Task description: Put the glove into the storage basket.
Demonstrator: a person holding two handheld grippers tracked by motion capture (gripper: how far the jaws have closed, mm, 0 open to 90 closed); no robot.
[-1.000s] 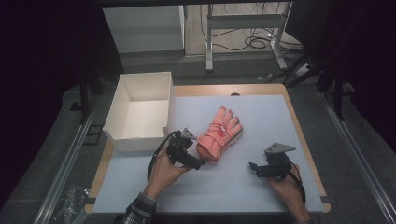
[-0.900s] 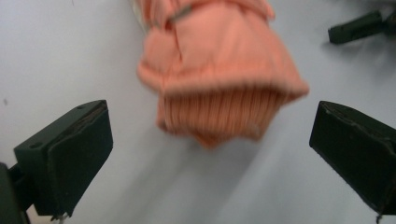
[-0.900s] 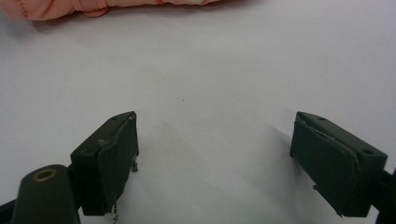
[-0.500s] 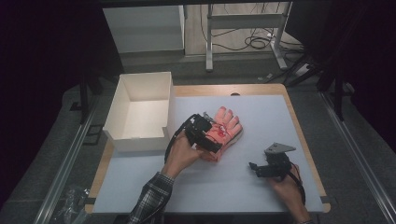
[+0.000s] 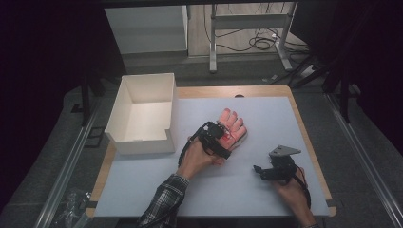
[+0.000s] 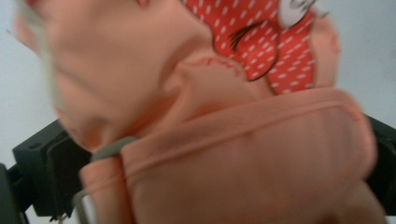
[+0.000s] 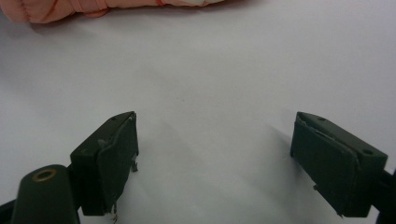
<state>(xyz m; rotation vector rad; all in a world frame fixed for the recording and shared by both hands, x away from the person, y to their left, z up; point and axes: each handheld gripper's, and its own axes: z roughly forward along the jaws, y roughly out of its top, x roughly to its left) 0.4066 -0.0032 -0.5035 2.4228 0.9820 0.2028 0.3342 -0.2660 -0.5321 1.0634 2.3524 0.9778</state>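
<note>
Since a second ago, left tongs (image 5: 219, 138) advanced from glove's cuff edge onto glove (image 5: 234, 126); jaws now spread either side of cuff, not yet pinching. I'd close on strap, lift clear, carry to box (image 5: 142, 114). Right tongs (image 5: 260, 170) spread, idle on desk (image 5: 275, 114). Count: one glove, one box, two tongs

No readable text or numbers anywhere; the glove (image 6: 224, 116) print looks blurred, seemingly a cartoon
</note>
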